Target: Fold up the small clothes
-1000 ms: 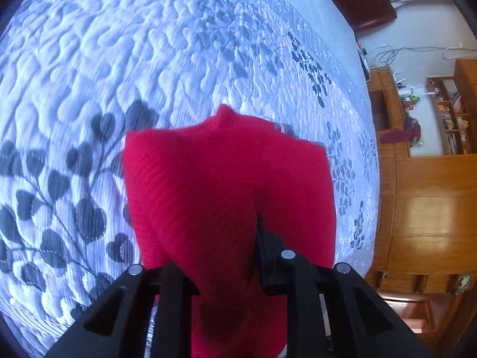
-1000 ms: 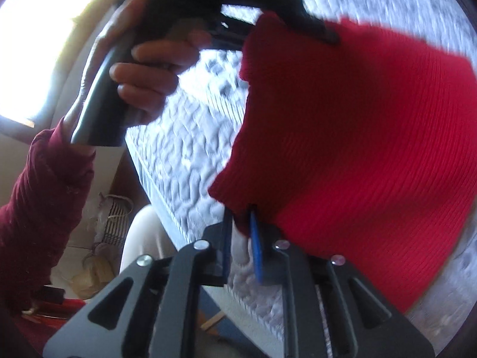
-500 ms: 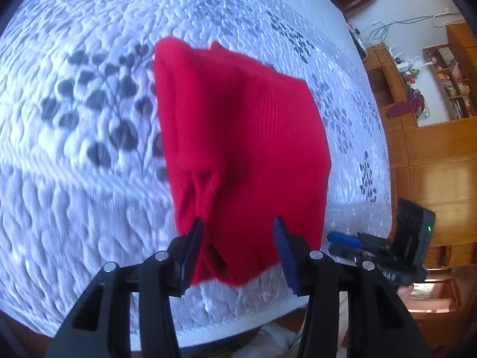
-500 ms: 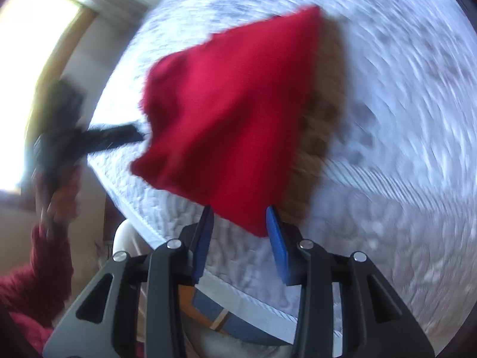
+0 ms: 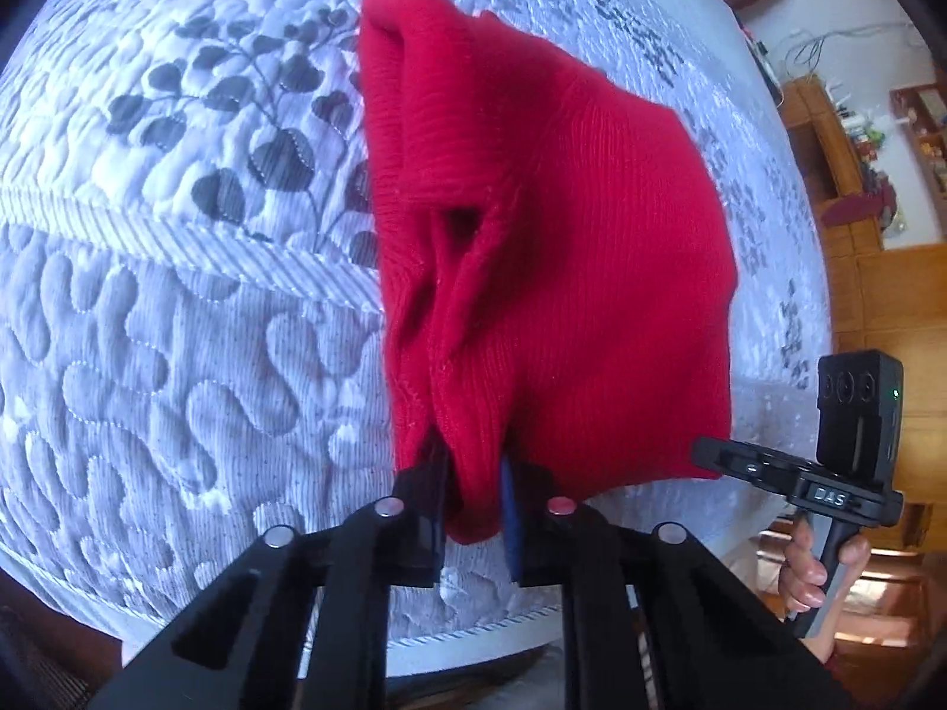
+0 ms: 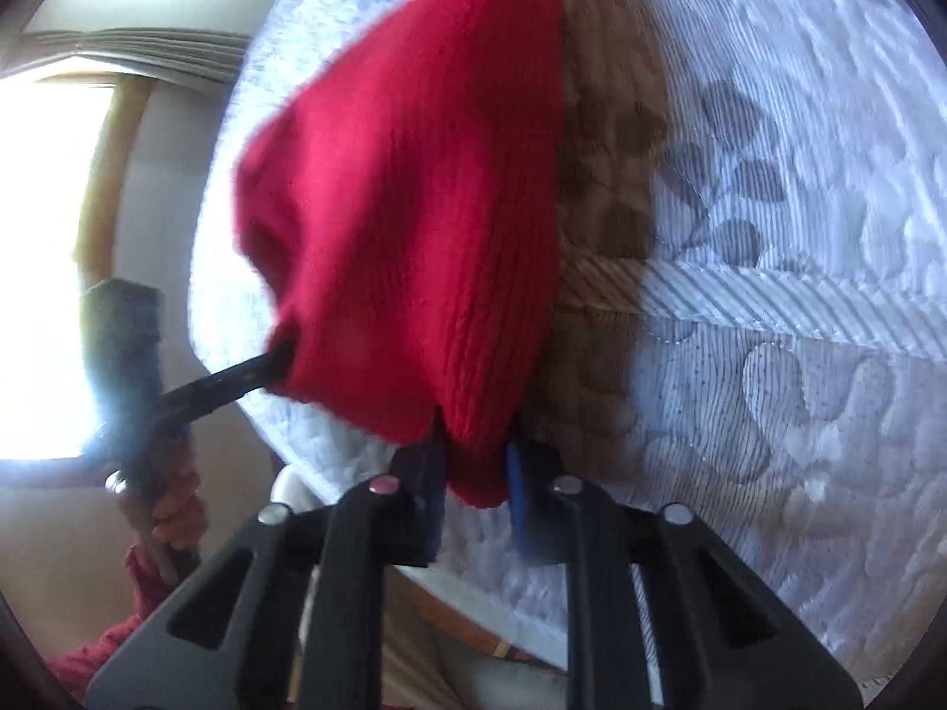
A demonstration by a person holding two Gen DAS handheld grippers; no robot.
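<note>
On the left we see bare quilted bedspread (image 5: 177, 307), open room to its piped edge. Our left gripper (image 5: 473, 509) is closing on a bunched near corner of the red knit garment (image 5: 562, 248), which lies at the bed's near edge. Our right gripper (image 6: 473, 491) is closing on the other near corner, open quilt beyond it.
</note>
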